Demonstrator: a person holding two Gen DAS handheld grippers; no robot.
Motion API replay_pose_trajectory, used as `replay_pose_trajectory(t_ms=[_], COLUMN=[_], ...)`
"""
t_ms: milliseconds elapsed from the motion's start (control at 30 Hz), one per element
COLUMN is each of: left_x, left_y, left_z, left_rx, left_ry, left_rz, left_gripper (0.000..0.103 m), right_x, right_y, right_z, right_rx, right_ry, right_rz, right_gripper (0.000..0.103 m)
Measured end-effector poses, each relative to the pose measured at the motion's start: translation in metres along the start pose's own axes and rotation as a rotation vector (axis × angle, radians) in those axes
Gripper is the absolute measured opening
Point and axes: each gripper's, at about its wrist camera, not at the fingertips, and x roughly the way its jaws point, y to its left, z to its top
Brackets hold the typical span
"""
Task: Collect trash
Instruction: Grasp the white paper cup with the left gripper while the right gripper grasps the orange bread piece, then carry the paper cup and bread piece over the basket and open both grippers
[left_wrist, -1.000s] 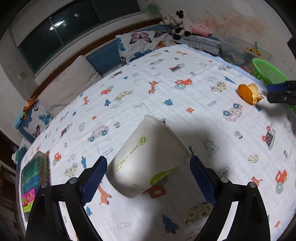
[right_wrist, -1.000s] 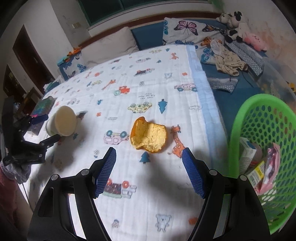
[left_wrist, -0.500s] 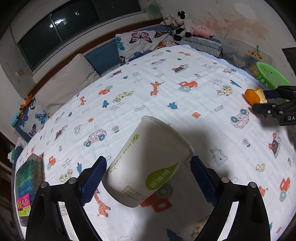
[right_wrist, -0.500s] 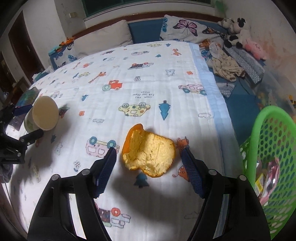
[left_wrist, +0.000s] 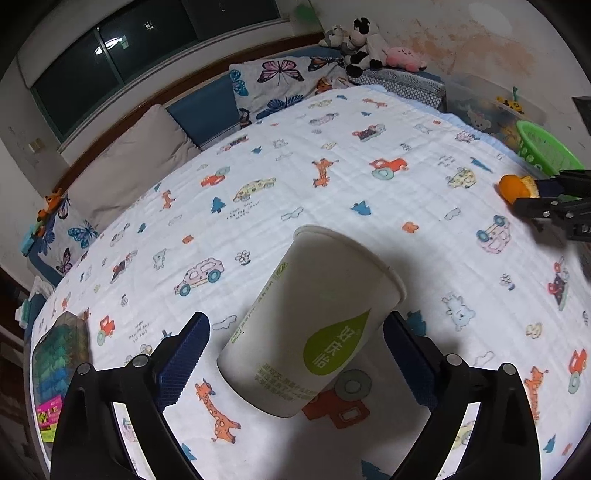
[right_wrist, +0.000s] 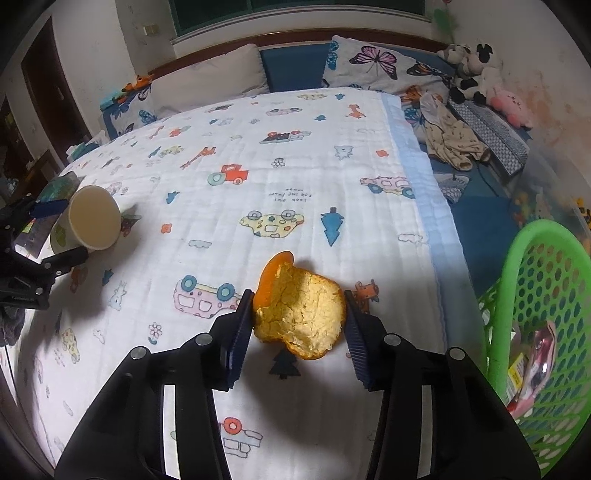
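A white paper cup (left_wrist: 314, 325) with a green drop logo lies on its side on the cartoon-print bedspread (left_wrist: 332, 177). My left gripper (left_wrist: 293, 354) is open around the cup, with a gap at the left pad. An orange peel (right_wrist: 299, 310) lies near the bed's right edge. My right gripper (right_wrist: 299, 328) is closing on it, and both pads touch its sides. The right wrist view shows the cup (right_wrist: 92, 221) and the left gripper (right_wrist: 59, 234) far left. The left wrist view shows the peel (left_wrist: 511, 188) and the right gripper (left_wrist: 546, 195) far right.
A green mesh basket (right_wrist: 535, 295) beside the bed's right edge holds wrappers (right_wrist: 532, 365). Pillows (right_wrist: 207, 85) and plush toys (right_wrist: 476, 70) line the headboard. Crumpled clothes (right_wrist: 454, 140) lie on the blue sheet. A colourful box (left_wrist: 55, 369) sits at the bed's left edge.
The right gripper came down over the peel and its jaws narrowed onto it. The left gripper crept forward, so the cup now sits deeper between its open fingers.
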Motion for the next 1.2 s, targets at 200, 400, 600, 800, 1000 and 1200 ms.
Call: replay_pose_trajectory(t_ms=[200, 400, 600, 800, 1000, 1200], left_x=[0.002, -0.013, -0.039, -0.058, -0.071, -0.080], left_y=[0.000, -0.001, -0.017, -0.048, -0.084, -0.123], left_z=[-0.005, -0.011, -0.017, -0.017, -0.007, 0.014], left_rx=[-0.046, -0.127, -0.175, -0.183, -0.175, -0.150], left_ry=[0.022, 0.000, -0.041, -0.072, -0.102, -0.131], left_rz=[-0.014, -0.018, -0.065, -0.123, -0.182, -0.225], left_gripper=[0.062, 0.060, 0.059, 0.059, 0.059, 0.059], right_x=[-0.007, -0.019, -0.038, -0.059, -0.078, -0.101], right_y=[0.003, 0.005, 0.004, -0.004, -0.022, -0.053], right_z=[-0.003, -0.012, -0.023, -0.036, -0.043, -0.051], right_rx=[0.000, 0.004, 0.006, 0.023, 0.042, 0.076], right_ry=[-0.009, -0.021, -0.041, -0.062, -0.091, -0.125], right_rz=[0.027, 0.044, 0.055, 0.053, 0.032, -0.004], right_gripper=[0.041, 0.040, 0.039, 0.039, 0.039, 0.039])
